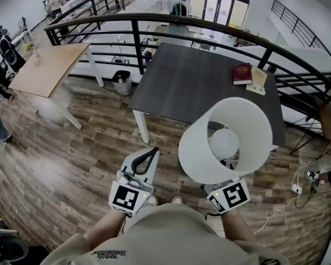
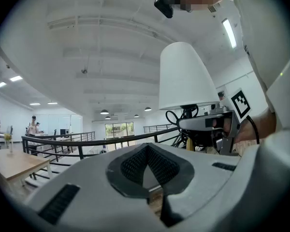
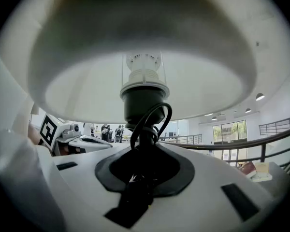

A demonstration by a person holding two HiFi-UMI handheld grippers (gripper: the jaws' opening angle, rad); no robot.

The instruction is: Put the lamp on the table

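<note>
The lamp (image 1: 226, 139) has a white shade and a round bulb, seen from above in the head view, in front of the dark grey table (image 1: 187, 84). My right gripper (image 3: 143, 164) is shut on the lamp's black stem, below the socket (image 3: 144, 100), with the cord looped beside it. In the head view the shade hides its jaws and only its marker cube (image 1: 230, 195) shows. My left gripper (image 1: 146, 158) is to the left of the lamp, shut, with nothing in it. The left gripper view shows its closed jaws (image 2: 145, 153) and the lamp shade (image 2: 186, 76) to the right.
A red book (image 1: 242, 73) and a tan book (image 1: 259, 79) lie at the table's far right. A black curved railing (image 1: 154, 24) runs behind the table. A light wooden table (image 1: 49, 68) stands at the left, with a bin (image 1: 121, 84) near it. A cable (image 1: 289, 197) lies on the wooden floor at the right.
</note>
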